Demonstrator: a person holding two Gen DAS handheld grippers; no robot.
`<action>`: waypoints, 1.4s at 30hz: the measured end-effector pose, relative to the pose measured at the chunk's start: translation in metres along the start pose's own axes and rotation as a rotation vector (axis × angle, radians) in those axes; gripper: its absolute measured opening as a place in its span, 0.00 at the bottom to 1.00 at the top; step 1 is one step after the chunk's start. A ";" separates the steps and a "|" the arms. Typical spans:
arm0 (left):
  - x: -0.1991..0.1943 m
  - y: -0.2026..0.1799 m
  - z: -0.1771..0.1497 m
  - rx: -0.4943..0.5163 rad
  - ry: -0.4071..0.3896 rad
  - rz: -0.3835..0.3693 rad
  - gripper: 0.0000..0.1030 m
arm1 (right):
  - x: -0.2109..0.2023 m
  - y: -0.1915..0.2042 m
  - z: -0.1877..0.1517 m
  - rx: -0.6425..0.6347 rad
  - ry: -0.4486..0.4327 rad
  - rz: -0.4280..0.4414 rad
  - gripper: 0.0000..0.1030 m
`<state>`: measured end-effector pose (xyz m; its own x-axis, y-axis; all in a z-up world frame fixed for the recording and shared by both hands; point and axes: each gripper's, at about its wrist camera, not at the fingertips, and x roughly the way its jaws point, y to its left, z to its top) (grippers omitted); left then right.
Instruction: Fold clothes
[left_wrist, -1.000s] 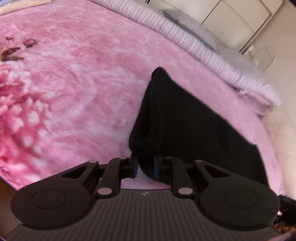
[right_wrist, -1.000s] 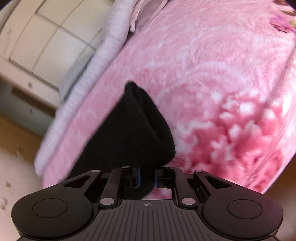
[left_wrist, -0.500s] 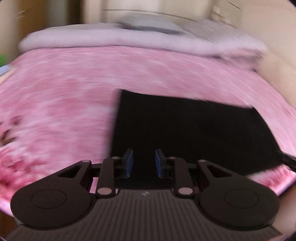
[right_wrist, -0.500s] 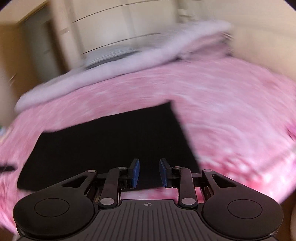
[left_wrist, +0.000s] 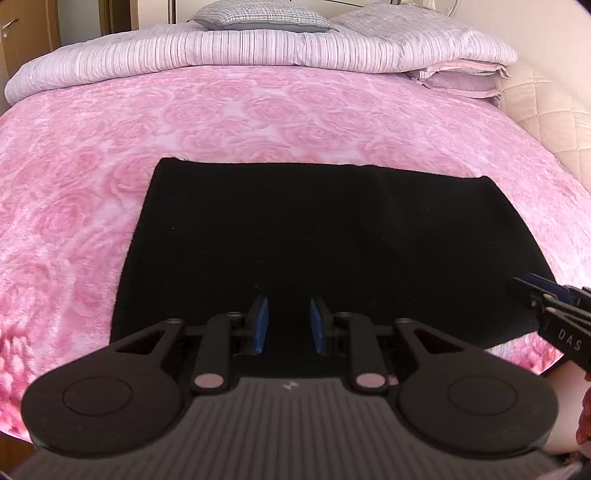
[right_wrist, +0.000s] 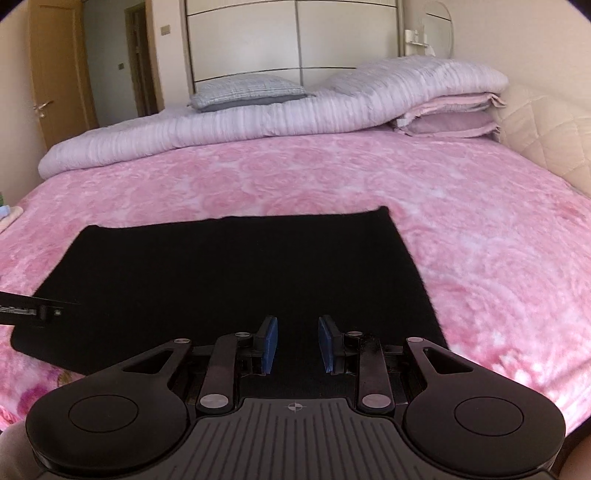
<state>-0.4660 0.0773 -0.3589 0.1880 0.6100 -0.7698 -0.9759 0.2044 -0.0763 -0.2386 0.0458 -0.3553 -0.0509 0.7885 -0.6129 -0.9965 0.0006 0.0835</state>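
A black garment (left_wrist: 325, 243) lies spread flat on the pink rose-patterned blanket (left_wrist: 258, 114), its near edge close to the near side of the bed and its far edge well short of the striped lilac duvet (left_wrist: 258, 51) bunched along the far side. A second ago it was not flat at all — each gripper had a pinched corner of the cloth, which hung from the jaws in a drooping fold. Both corners have since been let go, and the fabric now rests as a neat, roughly rectangular panel with straight sides and almost no wrinkles.

The left gripper (left_wrist: 286, 325) stands over the near left part of the cloth with its blue pads (left_wrist: 261, 325) parted to a moderate gap and nothing between them. The right gripper (right_wrist: 297, 345) matches it over the near right part, jaws likewise partly open and empty. In the left wrist view the right tool's tip shows at the right edge; in the right wrist view the left tool's tip shows at the left edge — so the two hover side by side along the near hem.

Judging from this, one fold has been laid and released. The garment looks ready for another fold, probably side to side, which would call for fresh grips on its corners.
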 end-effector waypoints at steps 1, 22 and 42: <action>0.003 0.000 0.000 0.002 0.003 0.000 0.20 | 0.002 0.002 0.000 -0.008 -0.002 0.008 0.27; 0.009 0.064 -0.021 -0.036 -0.062 0.079 0.25 | 0.011 -0.031 -0.012 -0.043 0.033 -0.191 0.27; -0.073 0.022 -0.051 -0.026 0.001 0.092 0.25 | -0.030 0.025 -0.009 0.025 0.231 -0.106 0.38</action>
<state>-0.5073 -0.0016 -0.3366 0.0974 0.6245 -0.7749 -0.9916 0.1273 -0.0221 -0.2623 0.0166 -0.3425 0.0369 0.6219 -0.7822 -0.9953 0.0931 0.0271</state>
